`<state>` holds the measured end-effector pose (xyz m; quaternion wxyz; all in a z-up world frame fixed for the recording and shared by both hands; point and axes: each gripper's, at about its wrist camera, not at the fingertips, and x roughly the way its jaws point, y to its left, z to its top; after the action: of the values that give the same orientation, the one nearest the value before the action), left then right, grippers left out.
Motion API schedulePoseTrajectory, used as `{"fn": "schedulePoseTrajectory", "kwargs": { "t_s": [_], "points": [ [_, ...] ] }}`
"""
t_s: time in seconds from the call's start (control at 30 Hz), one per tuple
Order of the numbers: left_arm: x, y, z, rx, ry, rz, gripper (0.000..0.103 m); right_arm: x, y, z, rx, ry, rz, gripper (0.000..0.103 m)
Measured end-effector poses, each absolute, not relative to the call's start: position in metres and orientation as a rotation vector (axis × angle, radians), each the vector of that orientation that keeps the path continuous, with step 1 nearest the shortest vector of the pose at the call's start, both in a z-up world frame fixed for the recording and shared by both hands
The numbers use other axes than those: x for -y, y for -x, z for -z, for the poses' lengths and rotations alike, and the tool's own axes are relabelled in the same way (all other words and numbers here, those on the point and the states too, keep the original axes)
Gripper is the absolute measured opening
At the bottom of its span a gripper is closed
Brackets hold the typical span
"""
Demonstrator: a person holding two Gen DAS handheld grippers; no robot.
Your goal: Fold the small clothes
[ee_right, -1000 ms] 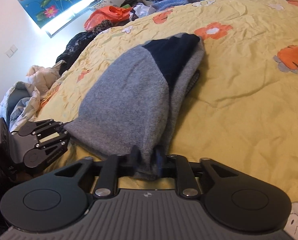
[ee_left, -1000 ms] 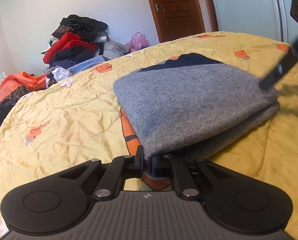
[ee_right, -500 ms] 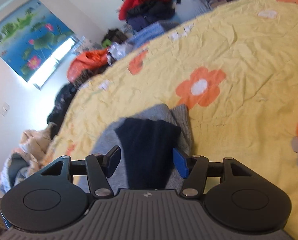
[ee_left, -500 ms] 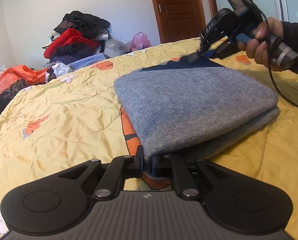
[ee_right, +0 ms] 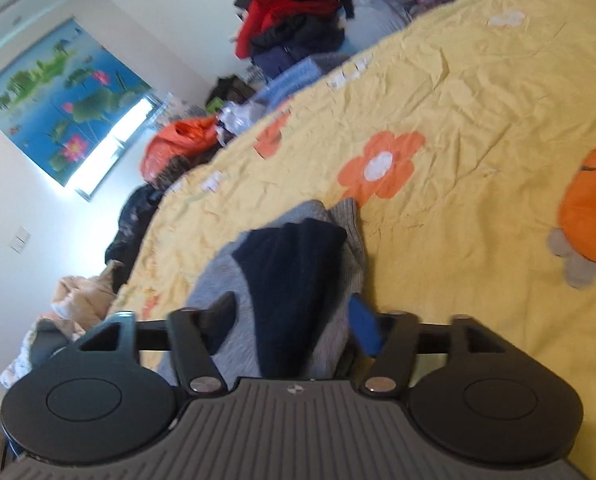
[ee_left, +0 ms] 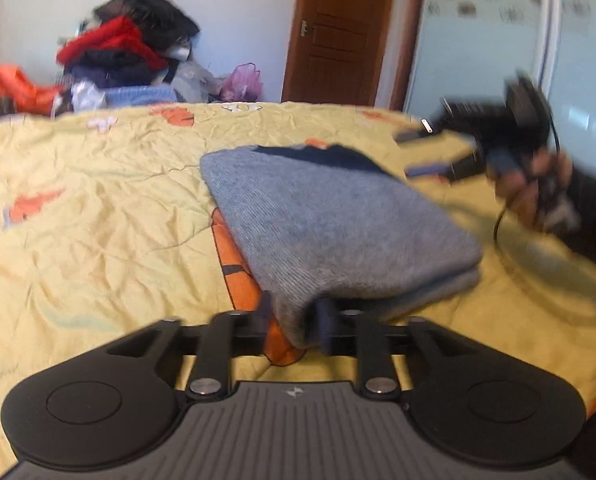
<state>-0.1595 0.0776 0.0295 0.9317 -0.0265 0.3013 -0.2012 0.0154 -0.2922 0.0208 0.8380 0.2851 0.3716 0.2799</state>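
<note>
While both tongs spread open, left tongs point(ee_left: 292, 322) straddle the grey sweater point(ee_left: 329, 216) corner w/o pinching; right tongs point(ee_right: 298, 320) straddle its navy end. Sweater lies folded mid-bed point(ee_left: 98, 208), long axis running between them.

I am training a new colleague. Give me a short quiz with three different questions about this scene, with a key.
1. True or false: the grey garment lies folded on the yellow bedspread.
2. Which colour is the garment's other part? A) red B) navy C) green
3. Fill in: between the fingers of the right tongs there is the ____.

Key: 1 true. 2 B. 3 garment; both the right and the left tongs are opening, cloth between their fingers.
</note>
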Motion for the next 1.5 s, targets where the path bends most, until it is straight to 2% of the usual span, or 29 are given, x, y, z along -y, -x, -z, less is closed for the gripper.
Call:
{"fn": "schedulePoseTrajectory", "kwargs": {
  "t_s": [0.07, 0.17, 0.27, 0.33, 0.37, 0.4, 0.43, 0.47, 0.57, 0.63, 0.7, 0.77, 0.8, 0.83, 0.87, 0.9, 0.93, 1.07, 1.13, 1.17, 1.2, 1.23, 1.27, 1.33, 1.43, 1.47, 1.5],
  "points": [
    [-0.097, 0.149, -0.038, -0.58, 0.182, 0.366, 0.103, 0.304, -0.01, -0.021, -0.797, -0.593, -0.569, 0.074],
    [-0.108, 0.112, -0.046, -0.523, 0.309, 0.304, 0.103, 0.301, -0.017, -0.012, -0.829, -0.618, -0.546, 0.074],
    [-0.102, 0.049, -0.033, -0.62, 0.431, 0.297, 0.103, 0.284, -0.026, 0.0, -0.873, -0.654, -0.592, 0.075],
    [-0.095, 0.012, -0.018, -0.726, 0.531, 0.338, 0.099, 0.264, -0.035, 0.008, -0.914, -0.626, -0.594, 0.076],
    [-0.089, -0.001, -0.013, -0.76, 0.553, 0.357, 0.093, 0.259, -0.034, 0.007, -0.888, -0.612, -0.598, 0.076],
    [-0.083, -0.014, -0.009, -0.79, 0.557, 0.367, 0.077, 0.254, -0.036, 0.007, -0.887, -0.605, -0.603, 0.073],
    [-0.077, -0.026, -0.005, -0.82, 0.533, 0.349, 0.061, 0.251, -0.038, 0.008, -0.903, -0.605, -0.603, 0.056],
    [-0.072, -0.034, -0.006, -0.825, 0.495, 0.318, 0.032, 0.249, -0.041, 0.008, -0.918, -0.599, -0.597, 0.042],
    [-0.064, -0.044, -0.016, -0.788, 0.416, 0.271, 0.021, 0.252, -0.035, -0.009, -0.808, -0.514, -0.59, 0.022],
    [-0.056, -0.043, -0.02, -0.745, 0.302, 0.245, 0.02, 0.257, -0.036, -0.017, -0.765, -0.524, -0.602, 0.02],
    [-0.055, -0.041, -0.012, -0.751, 0.278, 0.23, 0.022, 0.254, -0.045, -0.01, -0.81, -0.514, -0.606, 0.021],
    [-0.061, -0.03, -0.013, -0.734, 0.302, 0.233, 0.025, 0.25, -0.048, 0.003, -0.877, -0.521, -0.594, 0.029],
    [-0.065, -0.023, -0.015, -0.729, 0.318, 0.24, 0.03, 0.253, -0.043, 0.004, -0.876, -0.548, -0.596, 0.034],
    [-0.071, -0.016, -0.016, -0.733, 0.339, 0.247, 0.034, 0.257, -0.038, 0.003, -0.88, -0.573, -0.61, 0.051],
    [-0.077, -0.008, -0.017, -0.742, 0.366, 0.254, 0.05, 0.261, -0.031, 0.002, -0.882, -0.594, -0.619, 0.061],
    [-0.083, -0.002, -0.016, -0.756, 0.404, 0.26, 0.072, 0.265, -0.021, 0.0, -0.87, -0.615, -0.632, 0.074],
    [-0.088, 0.007, -0.014, -0.773, 0.453, 0.281, 0.077, 0.27, -0.011, -0.001, -0.866, -0.633, -0.649, 0.077],
    [-0.086, 0.039, -0.008, -0.812, 0.509, 0.374, 0.077, 0.273, 0.021, 0.01, -0.945, -0.679, -0.709, 0.075],
    [-0.076, 0.051, -0.006, -0.812, 0.505, 0.408, 0.077, 0.266, 0.035, 0.014, -0.952, -0.678, -0.743, 0.069],
    [-0.07, 0.055, -0.007, -0.81, 0.474, 0.413, 0.073, 0.261, 0.038, 0.015, -0.963, -0.668, -0.761, 0.064],
    [-0.064, 0.057, -0.007, -0.814, 0.426, 0.405, 0.041, 0.254, 0.04, 0.015, -0.977, -0.644, -0.769, 0.047],
    [-0.062, 0.056, -0.006, -0.828, 0.398, 0.4, 0.034, 0.248, 0.041, 0.015, -0.991, -0.612, -0.767, 0.027],
    [-0.063, 0.057, -0.007, -0.826, 0.38, 0.406, 0.032, 0.243, 0.043, 0.014, -0.983, -0.57, -0.773, 0.026],
    [-0.063, 0.059, -0.009, -0.822, 0.286, 0.428, 0.031, 0.236, 0.053, 0.004, -0.943, -0.44, -0.783, 0.024],
    [-0.059, 0.065, -0.009, -0.782, 0.185, 0.437, 0.033, 0.241, 0.056, 0.004, -0.943, -0.417, -0.784, 0.022],
    [-0.058, 0.067, -0.011, -0.777, 0.167, 0.425, 0.037, 0.243, 0.056, 0.006, -0.944, -0.439, -0.778, 0.023],
    [-0.054, 0.071, -0.014, -0.77, 0.143, 0.396, 0.041, 0.245, 0.056, 0.006, -0.945, -0.464, -0.766, 0.027]
  ]
}}
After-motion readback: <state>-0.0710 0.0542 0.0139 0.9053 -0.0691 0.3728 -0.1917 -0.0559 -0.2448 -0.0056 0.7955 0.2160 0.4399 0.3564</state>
